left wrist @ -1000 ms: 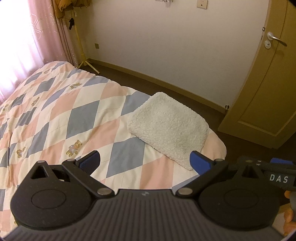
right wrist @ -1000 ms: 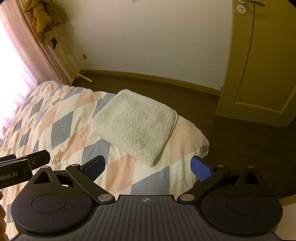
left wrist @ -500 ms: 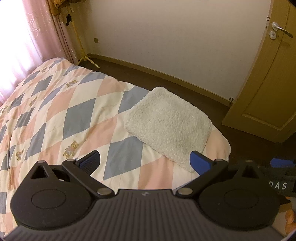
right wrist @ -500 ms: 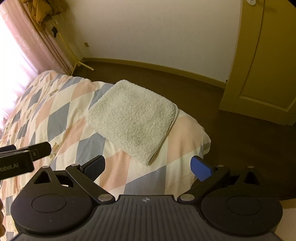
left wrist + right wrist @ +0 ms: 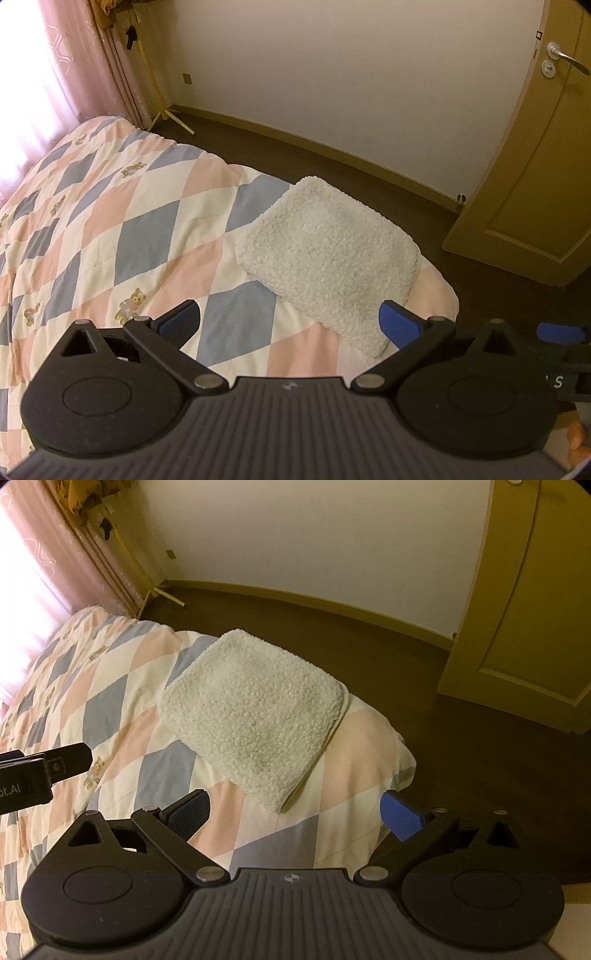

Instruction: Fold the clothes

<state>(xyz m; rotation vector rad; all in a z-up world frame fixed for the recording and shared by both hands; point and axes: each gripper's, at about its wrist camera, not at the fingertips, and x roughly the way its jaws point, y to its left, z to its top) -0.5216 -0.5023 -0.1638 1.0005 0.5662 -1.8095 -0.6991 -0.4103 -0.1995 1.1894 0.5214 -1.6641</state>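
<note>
Folded fleece (image 5: 328, 258) on quilt (image 5: 122, 229)

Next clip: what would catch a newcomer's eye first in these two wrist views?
A folded white fleece blanket lies flat near the foot corner of a bed, on a quilt of pink, grey and cream diamonds. The left hand-held gripper and the right hand-held gripper hang open above the bed, holding nothing. A yellow door stands beyond the dark floor.

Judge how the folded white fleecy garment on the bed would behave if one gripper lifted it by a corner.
The folded white fleecy garment looks soft, so it would probably droop and unfold. Its layered edge suggests the layers could slide apart. It seems bulky yet light.
</note>
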